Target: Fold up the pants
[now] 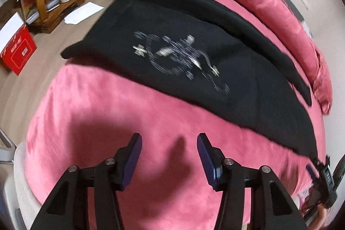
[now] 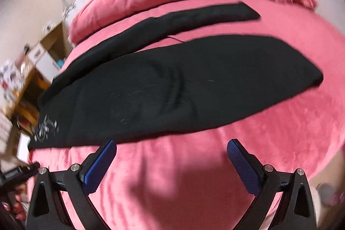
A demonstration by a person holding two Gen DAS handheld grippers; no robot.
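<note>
Left wrist view shows black pants [image 1: 194,61] spread flat across a pink bed [image 1: 129,111], a blurred, seemingly silver print [image 1: 181,57] on them. Left tool [image 1: 169,160] and right tool [image 2: 171,165] hang just short of the cloth, both spread and empty.

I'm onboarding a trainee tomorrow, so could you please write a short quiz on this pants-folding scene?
1. True or false: the left gripper holds the black pants.
2. The pants lie on: A) wooden floor B) pink blanket C) grey desk.
3. Fill in: the silver print is seen best in the ___ wrist view.

Key: 1 false, both grippers are open and empty; 2 B; 3 left.
</note>
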